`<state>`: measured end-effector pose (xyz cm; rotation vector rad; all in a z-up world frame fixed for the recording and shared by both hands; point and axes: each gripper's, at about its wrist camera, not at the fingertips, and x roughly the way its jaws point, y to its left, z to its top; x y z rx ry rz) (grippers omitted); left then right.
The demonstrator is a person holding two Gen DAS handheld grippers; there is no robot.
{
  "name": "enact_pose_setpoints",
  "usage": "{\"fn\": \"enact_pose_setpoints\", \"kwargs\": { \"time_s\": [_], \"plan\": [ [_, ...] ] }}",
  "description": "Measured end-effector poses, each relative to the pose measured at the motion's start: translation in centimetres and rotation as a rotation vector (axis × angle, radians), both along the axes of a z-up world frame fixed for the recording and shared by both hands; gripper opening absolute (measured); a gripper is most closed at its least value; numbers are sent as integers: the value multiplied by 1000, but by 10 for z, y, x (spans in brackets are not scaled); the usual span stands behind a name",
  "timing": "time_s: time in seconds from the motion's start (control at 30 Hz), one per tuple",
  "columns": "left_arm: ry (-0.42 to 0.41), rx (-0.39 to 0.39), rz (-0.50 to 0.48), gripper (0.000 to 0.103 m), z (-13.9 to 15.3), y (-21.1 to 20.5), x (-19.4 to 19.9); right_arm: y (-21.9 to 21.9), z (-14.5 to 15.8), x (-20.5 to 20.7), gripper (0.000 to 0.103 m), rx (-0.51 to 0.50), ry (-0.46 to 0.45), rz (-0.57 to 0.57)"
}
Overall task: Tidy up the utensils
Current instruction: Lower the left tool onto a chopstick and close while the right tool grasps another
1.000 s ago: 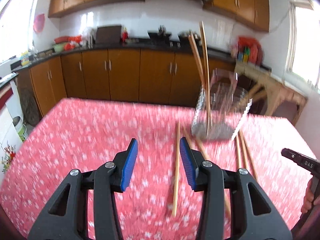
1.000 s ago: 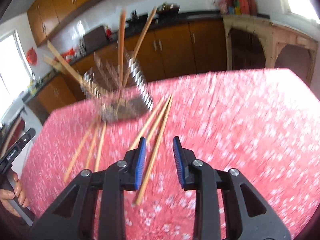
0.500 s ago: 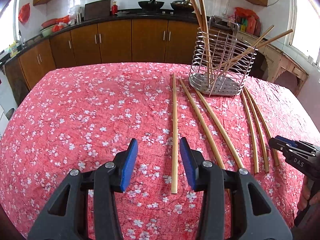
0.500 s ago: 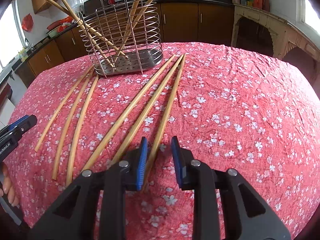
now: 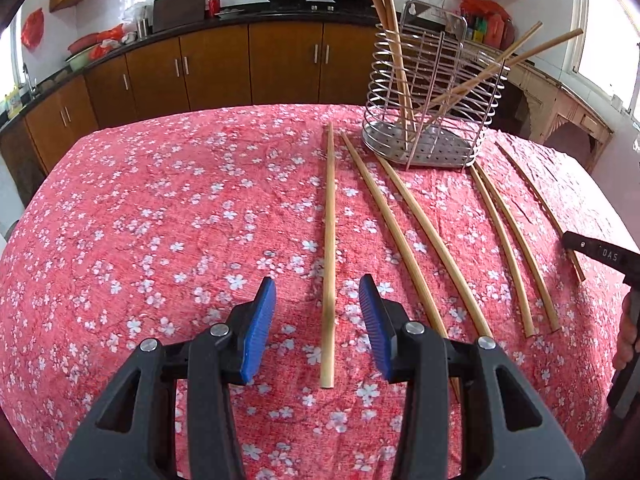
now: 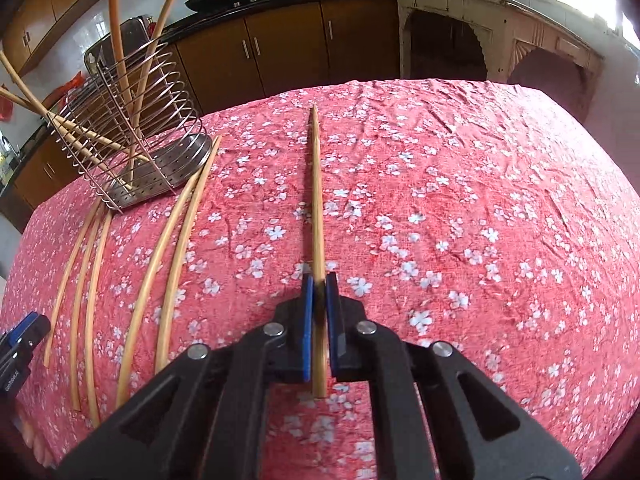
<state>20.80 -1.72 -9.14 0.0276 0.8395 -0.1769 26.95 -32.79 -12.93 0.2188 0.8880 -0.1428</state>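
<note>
**Right fingers clamp a chopstick, six more lie waiting**

The right gripper [image 6: 318,284] has its blue fingers [image 6: 307,320] pressed tight on one chopstick [image 6: 317,200], which points away over the red flowered cloth [image 6: 460,220] on the counter. Whether its far tip touches the cloth is hard to tell.

Over on the other side, the left gripper [image 5: 318,292] hangs partly open and empty, its fingers [image 5: 260,320] straddling a straight chopstick [image 5: 329,240] that lies flat between them, untouched.

How far along? The wire holder [image 5: 436,92] stands at the far side of the counter with four chopsticks already leaning in it, so a good start is made. Still loose on the cloth, seen from the left wrist: the straight one, two slanting beside it [image 5: 400,240], and three more [image 5: 516,248] nearer the right gripper [image 5: 596,254]. With the clamped one among them, I judge six are left to go in.

The sticks' tops in the holder run out of frame. Only a sliver of the person's hand [image 5: 628,332] shows.
</note>
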Motion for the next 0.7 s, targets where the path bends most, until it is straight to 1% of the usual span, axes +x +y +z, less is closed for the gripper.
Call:
{"fn": "enact_pose_setpoints", "kwargs": {
  "time_s": [0.07,0.13,0.17,0.2,0.27,0.33,0.4,0.43,0.5,0.6,0.7],
  "plan": [
    [5,2,-1,43,-2,-2,2,0,0,2,8,-12,1,5],
    [17,6,-4,36,-5,-6,5,2,-1,3,8,-17,-1,11],
    [25,13,-6,25,-7,-7,6,1,-1,4,8,-17,-1,13],
    [38,29,-4,17,-10,-9,8,1,-1,5,8,-17,-1,16],
    [36,54,16,8,-11,-10,11,3,0,3,8,-12,-1,20],
    [39,64,67,7,-11,-2,18,1,0,4,8,-3,-1,19],
    [51,39,123,7,-11,11,28,-1,0,4,8,-9,-3,17],
    [60,15,141,7,-11,18,32,-2,0,5,8,-12,-4,15],
    [67,-5,148,7,-11,26,35,-4,0,5,8,-11,-8,15],
    [48,-10,134,7,-13,31,35,-3,0,3,8,-19,-14,14],
    [40,-11,132,7,-14,30,35,2,-2,-1,8,-59,-31,17]
  ]
}}
